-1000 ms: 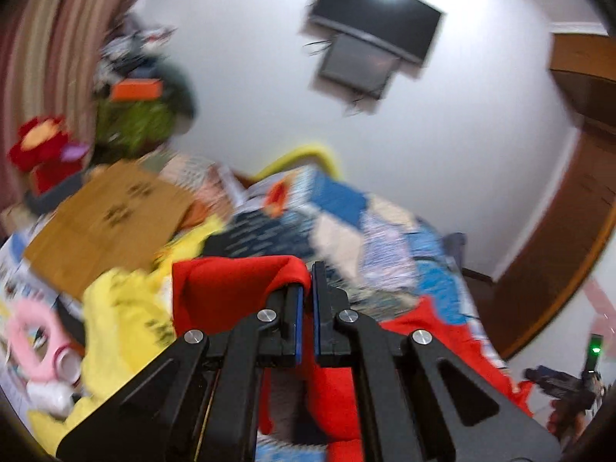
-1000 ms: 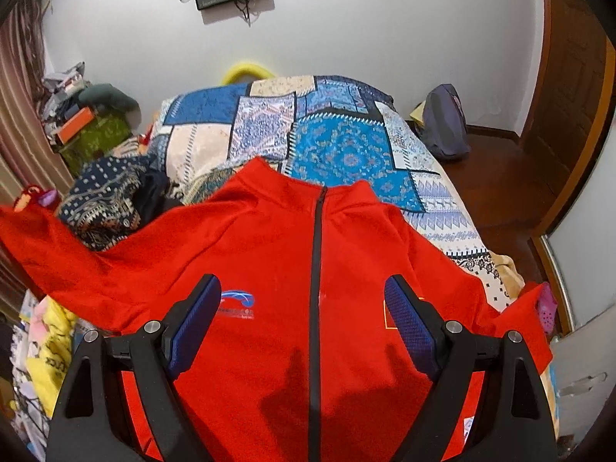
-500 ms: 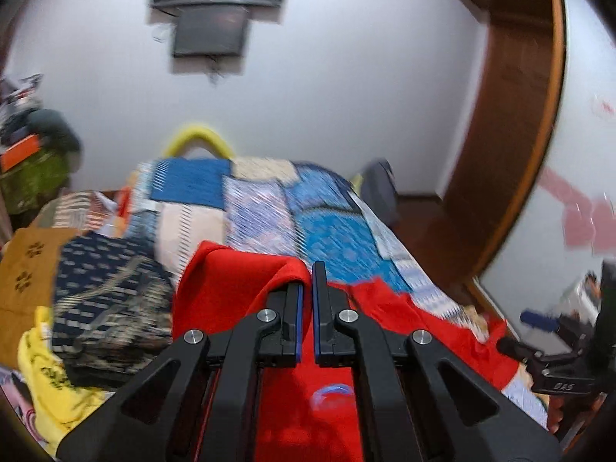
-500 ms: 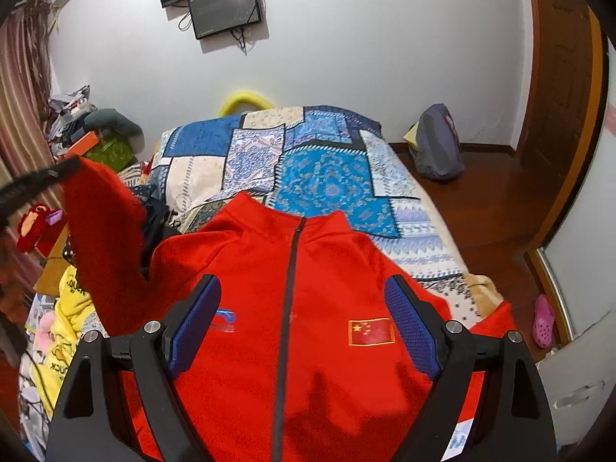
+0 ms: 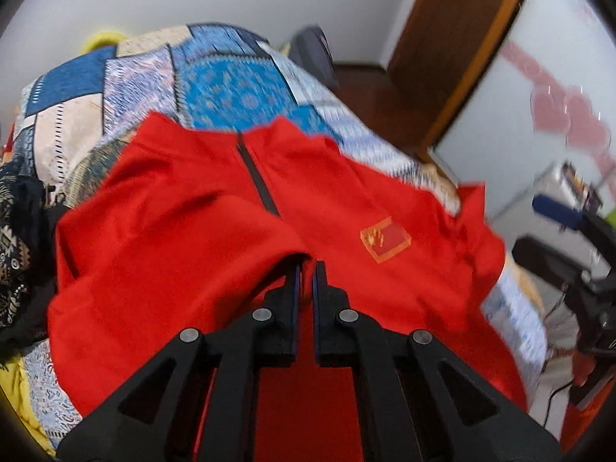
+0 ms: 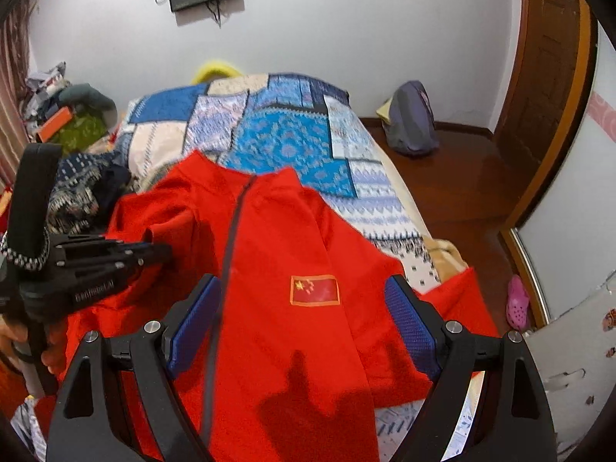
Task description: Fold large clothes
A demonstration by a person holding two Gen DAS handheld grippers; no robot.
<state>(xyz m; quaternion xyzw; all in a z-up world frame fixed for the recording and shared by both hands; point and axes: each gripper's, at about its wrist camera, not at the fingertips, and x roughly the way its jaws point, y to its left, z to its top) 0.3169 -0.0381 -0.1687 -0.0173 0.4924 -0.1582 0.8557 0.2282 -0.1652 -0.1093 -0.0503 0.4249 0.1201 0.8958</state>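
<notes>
**Left sleeve carried in over the jacket's chest**

The red jacket [image 6: 292, 254] lies front-up on the bed [image 6: 292, 142], collar toward the far wall, its dark zipper [image 5: 258, 177] closed and its flag patch [image 6: 315, 290] showing. The left claw [image 5: 304, 269] is clamped shut on the red sleeve [image 5: 169, 246], which a second ago stretched out to the side above the yellow clothes; now that sleeve is folded across the left half of the chest, its end reaching near the zipper line. The left wrist view has swung from the cluttered side of the room round to the jacket itself (it is blurred). In the right wrist view the left claw now appears at the left edge, over the jacket. The right claw [image 6: 304, 319] hovers above the lower chest with its jaws wide apart and nothing between them, as before; the jacket sits slightly more askew in its view.
</notes>
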